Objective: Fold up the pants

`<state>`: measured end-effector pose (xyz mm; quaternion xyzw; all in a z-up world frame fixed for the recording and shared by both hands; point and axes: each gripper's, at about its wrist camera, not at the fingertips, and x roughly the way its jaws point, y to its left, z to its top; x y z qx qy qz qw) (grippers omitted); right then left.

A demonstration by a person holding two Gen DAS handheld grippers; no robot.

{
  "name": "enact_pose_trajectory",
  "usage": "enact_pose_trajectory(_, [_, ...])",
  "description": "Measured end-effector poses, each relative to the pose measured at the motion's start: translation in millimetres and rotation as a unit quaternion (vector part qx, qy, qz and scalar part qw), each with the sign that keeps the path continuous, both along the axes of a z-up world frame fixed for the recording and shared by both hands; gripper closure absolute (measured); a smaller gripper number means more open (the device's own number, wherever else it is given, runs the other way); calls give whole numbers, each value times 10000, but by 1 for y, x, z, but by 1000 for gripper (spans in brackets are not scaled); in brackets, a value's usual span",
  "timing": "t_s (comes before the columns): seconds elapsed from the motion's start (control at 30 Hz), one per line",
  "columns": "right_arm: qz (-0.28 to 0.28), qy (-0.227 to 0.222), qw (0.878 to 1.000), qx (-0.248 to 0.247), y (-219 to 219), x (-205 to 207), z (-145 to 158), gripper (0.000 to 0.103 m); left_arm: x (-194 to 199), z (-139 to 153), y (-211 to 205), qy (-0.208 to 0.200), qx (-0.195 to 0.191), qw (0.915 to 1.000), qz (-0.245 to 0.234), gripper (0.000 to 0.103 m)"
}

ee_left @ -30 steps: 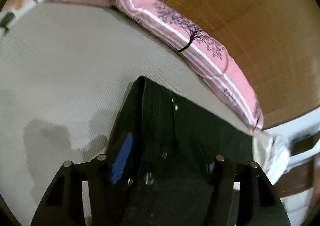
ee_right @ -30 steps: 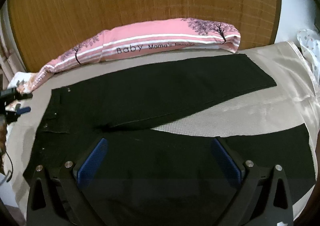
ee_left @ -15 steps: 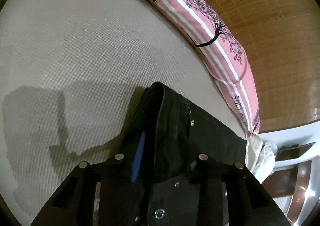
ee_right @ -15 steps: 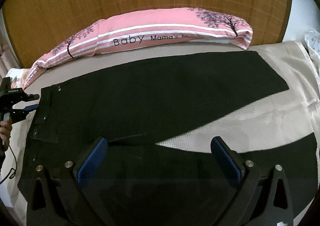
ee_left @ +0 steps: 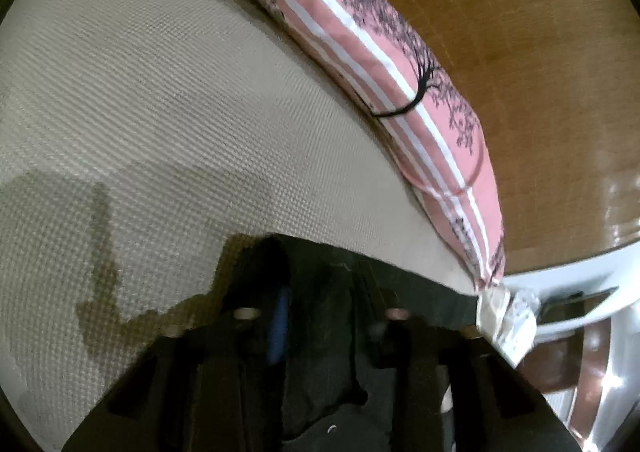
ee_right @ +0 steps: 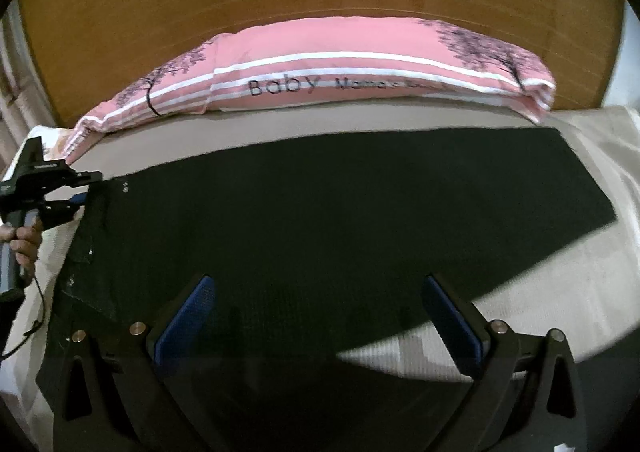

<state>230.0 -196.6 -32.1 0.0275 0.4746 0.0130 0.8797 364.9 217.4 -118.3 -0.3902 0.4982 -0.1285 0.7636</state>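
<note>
Pants (ee_right: 320, 220) dragged nearer pillow (ee_right: 340, 72), left gripper (ee_left: 320, 316) clamped on waistband

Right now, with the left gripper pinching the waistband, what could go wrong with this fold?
The left gripper holds only a corner of the pants, so the waistband may slip out. The right gripper is open and holds nothing, so the legs may skew. The fabric could also drag against the pink pillow.

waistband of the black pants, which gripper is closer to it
Left. The left gripper is clamped on the waistband; the right gripper hangs open over the legs.
</note>
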Motion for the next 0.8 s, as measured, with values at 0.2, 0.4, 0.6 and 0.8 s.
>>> enact_pose_trajectory(0.2, [1406, 315, 9896, -14, -5, 70, 5, 1, -19, 24, -4, -588, 62, 9981, 161, 97])
enact_pose_trajectory(0.4, [2861, 813, 9545, -227, 3, 138, 1, 3, -44, 68, -16, -1270, 305, 9914, 20, 97])
enact_pose_trajectory(0.6, [3857, 1381, 9119, -261, 25, 196, -17, 20, -67, 94, -19, -1673, 354, 9853, -24, 97])
enact_pose_trajectory(0.8, [4554, 2158, 8637, -115, 41, 225, -44, 39, -76, 103, -19, -1795, 471, 9826, -100, 97])
